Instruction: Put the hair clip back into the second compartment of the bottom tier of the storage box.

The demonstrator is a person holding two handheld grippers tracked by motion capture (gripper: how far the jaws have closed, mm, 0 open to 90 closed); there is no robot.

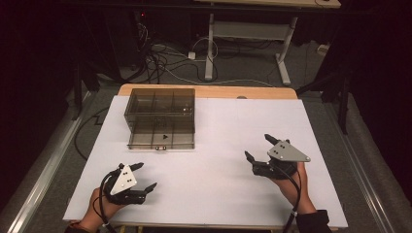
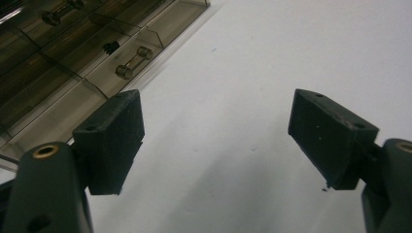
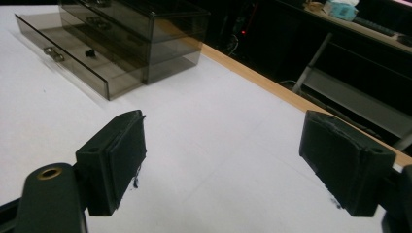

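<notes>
A smoky see-through drawer box (image 1: 161, 118) stands at the back left of the white table top (image 1: 214, 160). Its lower drawer (image 1: 162, 134) is pulled out toward me, with a metal handle (image 2: 132, 62) on its front and a small black part (image 2: 111, 47) inside it. My left gripper (image 1: 144, 176) rests near the front left edge, jaws wide open with bare table between them. At the right, my right gripper (image 1: 260, 147) is also open and holds nothing. The box (image 3: 116, 43) appears far left in the right gripper view.
A wooden strip (image 1: 209, 91) runs along the table's far edge. Beyond it are a desk frame (image 1: 252, 39) and tangled cables (image 1: 160, 60) on the floor. Dark gaps flank the table on both sides.
</notes>
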